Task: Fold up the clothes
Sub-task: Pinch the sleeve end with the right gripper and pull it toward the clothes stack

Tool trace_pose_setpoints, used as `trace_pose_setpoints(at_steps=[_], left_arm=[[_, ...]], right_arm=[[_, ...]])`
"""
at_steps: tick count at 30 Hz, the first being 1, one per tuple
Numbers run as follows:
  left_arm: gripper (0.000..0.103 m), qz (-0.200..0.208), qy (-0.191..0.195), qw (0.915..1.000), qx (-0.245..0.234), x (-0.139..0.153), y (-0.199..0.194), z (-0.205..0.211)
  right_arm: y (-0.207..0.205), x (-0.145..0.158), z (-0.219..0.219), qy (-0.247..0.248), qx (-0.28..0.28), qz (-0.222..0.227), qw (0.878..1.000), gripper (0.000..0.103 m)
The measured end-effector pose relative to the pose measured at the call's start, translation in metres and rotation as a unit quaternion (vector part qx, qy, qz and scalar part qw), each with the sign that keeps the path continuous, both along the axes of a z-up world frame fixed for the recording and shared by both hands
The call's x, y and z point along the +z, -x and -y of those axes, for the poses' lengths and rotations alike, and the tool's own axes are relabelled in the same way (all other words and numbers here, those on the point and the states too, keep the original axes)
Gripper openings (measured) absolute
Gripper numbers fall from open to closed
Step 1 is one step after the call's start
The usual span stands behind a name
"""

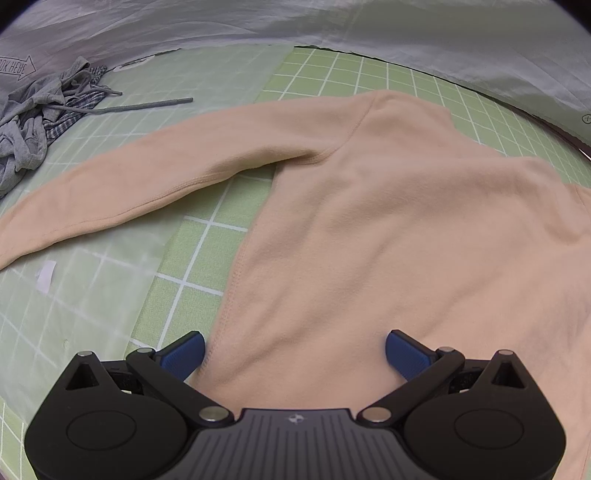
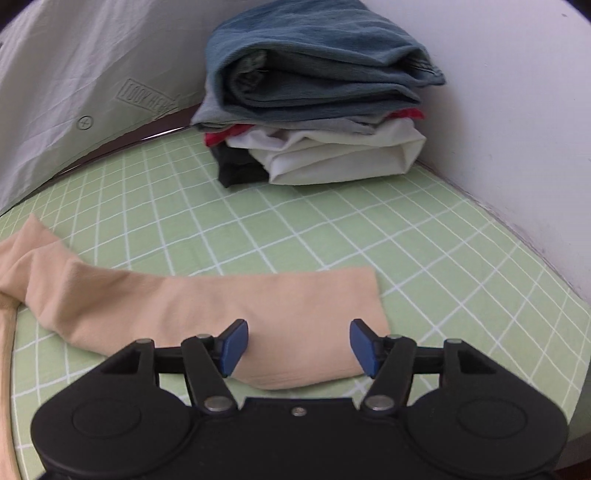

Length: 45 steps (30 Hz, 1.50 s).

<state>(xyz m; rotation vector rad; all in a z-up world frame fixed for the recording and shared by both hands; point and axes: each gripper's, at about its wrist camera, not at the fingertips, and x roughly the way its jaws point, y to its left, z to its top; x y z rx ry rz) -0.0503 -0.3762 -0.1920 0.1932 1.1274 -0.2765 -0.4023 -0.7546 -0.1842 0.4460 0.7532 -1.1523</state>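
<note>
Peach top (image 1: 388, 229) spread flat on green grid mat (image 1: 195, 258), body running from the near edge away toward the far edge of the mat. One sleeve (image 1: 122, 184) stretched out sideways from the shoulder, long axis crossing the mat toward the left edge of the left wrist view, cuff end cut off there. Right side of the body likewise cut off by the frame. Neckline not made out in either view.

Left gripper (image 1: 294, 354) spread wide, blue pads (image 1: 184, 354) well apart, nothing clamped. Hem end of the top directly under and between the pads, side seam just beside the left pad.

Other sleeve (image 2: 207, 306) lying across the mat, long axis left to right, cuff end pointing right, its near part hidden behind the gripper body. Right gripper (image 2: 298, 345) also spread wide, clamped on nothing, sleeve's cuff end between and just below its pads (image 2: 232, 345); contact not clear.

Beyond the top: crumpled grey clothes (image 1: 29, 122) with a drawstring, far left; folded stack (image 2: 314, 110), blue on top, white and red beneath, at the far corner against a white wall (image 2: 517, 110). Grey sheet (image 1: 332, 26) behind the mat, its printed lettering hard to read.
</note>
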Motion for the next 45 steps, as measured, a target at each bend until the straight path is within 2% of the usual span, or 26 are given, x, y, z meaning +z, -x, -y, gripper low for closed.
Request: trace_pose_setpoints(at_steps=[4,7,11,13,14,15,16,18,19,21,26,31,35,39,41,42,44,45], left_arm=[[0.103,-0.001,0.000,1.0000,-0.001,0.000,-0.001,-0.001],[0.103,-0.001,0.000,1.0000,0.000,0.000,0.000,0.000],[0.103,0.000,0.000,1.0000,-0.001,0.000,0.000,0.000],[0.103,0.000,0.001,1.0000,-0.001,0.000,0.000,0.000],[0.103,0.000,0.001,1.0000,-0.001,0.000,0.000,0.000],[0.103,0.000,0.001,1.0000,-0.001,0.000,0.000,-0.001],[0.103,0.001,0.002,1.0000,-0.002,0.000,0.000,-0.001],[0.103,0.001,0.002,1.0000,-0.002,0.000,0.000,-0.001],[0.103,0.001,0.002,1.0000,-0.002,0.000,0.000,-0.002],[0.103,0.001,0.002,1.0000,-0.003,0.000,0.000,-0.002],[0.103,0.002,0.003,1.0000,-0.002,0.000,0.001,-0.002],[0.103,0.003,0.003,1.0000,-0.003,0.000,0.001,-0.002],[0.103,0.003,0.004,1.0000,-0.002,0.000,0.001,-0.001],[0.103,0.004,0.004,1.0000,-0.003,0.000,0.001,-0.001],[0.103,0.004,0.004,1.0000,-0.003,0.000,0.001,-0.002],[0.103,0.004,0.004,1.0000,-0.003,0.000,0.001,-0.001],[0.103,0.005,0.004,1.0000,-0.003,0.000,0.001,-0.001],[0.103,0.005,0.004,1.0000,-0.003,0.000,0.001,-0.001]], right_arm=[[0.018,-0.007,0.011,-0.006,-0.030,-0.010,0.999,0.067],[0.023,-0.011,0.015,-0.024,-0.032,0.007,0.999,0.068],[0.020,-0.011,0.012,-0.036,-0.016,0.022,0.999,0.057],[0.016,-0.010,0.011,-0.038,-0.010,0.017,0.999,0.057],[0.014,-0.009,0.011,-0.039,-0.004,0.012,0.999,0.053],[0.012,-0.008,0.011,-0.041,0.001,0.007,0.999,0.042],[0.010,-0.007,0.011,-0.042,0.006,0.001,0.999,0.036],[0.005,-0.005,0.009,-0.033,0.016,-0.021,0.999,0.013],[0.004,-0.002,0.008,-0.025,0.017,-0.025,0.999,0.008],[0.003,0.005,0.006,-0.009,0.019,-0.030,0.999,0.007],[0.008,0.060,0.004,0.039,0.011,0.035,0.999,0.006],[0.013,0.117,0.003,0.086,0.003,0.105,0.991,0.005],[0.016,0.171,-0.004,0.126,0.010,0.173,0.977,0.005],[0.026,0.212,-0.011,0.149,0.007,0.252,0.956,0.005],[0.028,0.220,-0.012,0.153,-0.014,0.246,0.957,0.005],[0.026,0.220,-0.011,0.158,-0.023,0.225,0.961,0.005],[0.021,0.206,-0.009,0.162,-0.040,0.148,0.975,0.005],[0.022,0.198,-0.007,0.152,-0.045,0.132,0.979,0.005]])
